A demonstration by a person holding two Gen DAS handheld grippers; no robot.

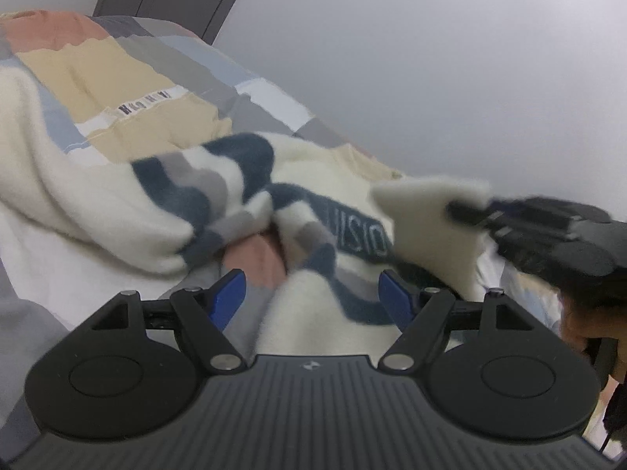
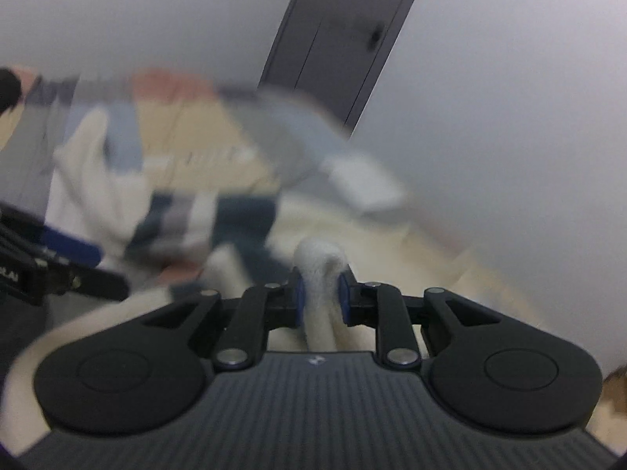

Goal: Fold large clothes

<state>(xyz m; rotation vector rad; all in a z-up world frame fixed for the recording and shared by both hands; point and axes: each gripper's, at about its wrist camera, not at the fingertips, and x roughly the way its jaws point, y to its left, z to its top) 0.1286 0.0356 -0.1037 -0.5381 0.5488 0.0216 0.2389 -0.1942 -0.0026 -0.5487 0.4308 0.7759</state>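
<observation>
Nearest the left wrist camera, the left tool (image 1: 311, 293) stands with its blue pads wide apart, hovering over the rumpled cloth with nothing pinched between them. Just past it lies the sweater (image 1: 129, 196), a cream knit with navy and grey stripes and a dark band of lettering, bunched in loose folds across a bed. Its patchwork bedspread (image 1: 117, 66) shows tan, salmon, grey and white blocks under and behind the garment.

To the right in that view, the right tool (image 1: 466, 209) has hold of a cream corner of the sweater and carries it lifted above the rest of the fabric; a hand (image 1: 584, 329) shows at the frame edge beneath it. From the right wrist camera, much of it blurred, the right tool (image 2: 321, 288) has its pads drawn close on a thick fold of cream knit that stands up between them. The left tool (image 2: 70, 252) appears at the left edge of that view.

Farther back, a pale wall (image 1: 431, 58) rises behind the bed, with a dark grey door (image 2: 345, 39) set in it.
</observation>
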